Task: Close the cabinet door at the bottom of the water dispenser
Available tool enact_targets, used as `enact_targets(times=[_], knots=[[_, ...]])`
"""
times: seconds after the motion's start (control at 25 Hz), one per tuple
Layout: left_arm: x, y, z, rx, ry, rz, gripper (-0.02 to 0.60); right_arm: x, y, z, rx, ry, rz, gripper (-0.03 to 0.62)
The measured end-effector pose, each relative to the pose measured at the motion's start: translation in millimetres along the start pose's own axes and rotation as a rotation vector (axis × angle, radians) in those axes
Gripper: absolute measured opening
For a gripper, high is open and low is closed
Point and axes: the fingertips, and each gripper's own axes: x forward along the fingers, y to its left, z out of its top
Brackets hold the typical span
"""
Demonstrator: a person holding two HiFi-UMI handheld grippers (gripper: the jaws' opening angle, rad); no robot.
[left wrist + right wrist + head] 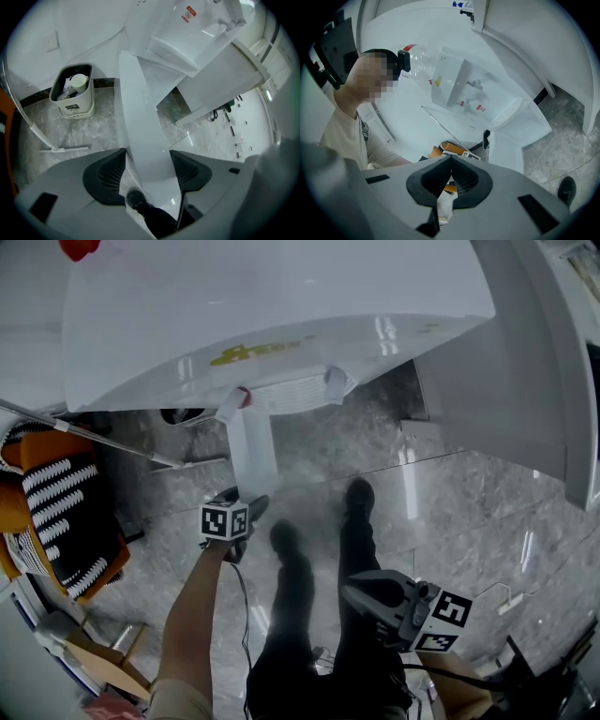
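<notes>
The white water dispenser [281, 324] is seen from above. Its narrow white cabinet door [250, 451] stands open at the bottom and juts toward me over the marble floor. My left gripper [246, 504] points down at the door's free edge. In the left gripper view the door [143, 122] runs edge-on between the wide-spread jaws of the left gripper [149, 171], and I see no pad pressing on it. My right gripper [353, 592] hangs lower right, away from the door. The right gripper [451, 164] has its pads together with nothing between them.
A grey waste bin [73, 91] stands by the wall left of the dispenser. An orange and black striped thing [56, 512] and a thin metal rod [94, 437] are at the left. My legs and shoes [356, 498] stand before the door. A white cabinet [525, 381] lies right.
</notes>
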Motion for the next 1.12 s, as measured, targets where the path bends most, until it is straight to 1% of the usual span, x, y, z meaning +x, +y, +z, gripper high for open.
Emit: enact_targets(times=[0.16,0.32,0.48,0.68,0.88,1.12], knots=[[6.0,-17.2,3.9,-0.035,-0.006,-0.064,0.288,-4.5,-1.3,-0.2,0.004,-0.008,-0.002,0.017],[9.7,-28.7,7.9,-0.066,-0.015,-0.103,0.293,-9.0,-2.4,-0.3,0.003,-0.011,-0.003,0.017],[12.6,-41.1,12.0,-0.092,-0.015,-0.159,0.295,-12.8,-4.0,-0.5,0.006,-0.016,-0.005,0.017],[14.9,-57.6,14.4,-0.048,0.024,-0.210,0.296,-15.0,-4.0,-0.9,0.008,-0.019,-0.004,0.017],[17.2,-64.5,16.1,-0.049,0.028,-0.226,0.296,-17.6,-6.0,-0.1,0.005,-0.021,-0.007,0.017],[20.5,-76.8,14.8,0.020,0.065,-0.239,0.296,-20.2,-7.5,-1.5,0.015,-0.028,-0.011,0.017]])
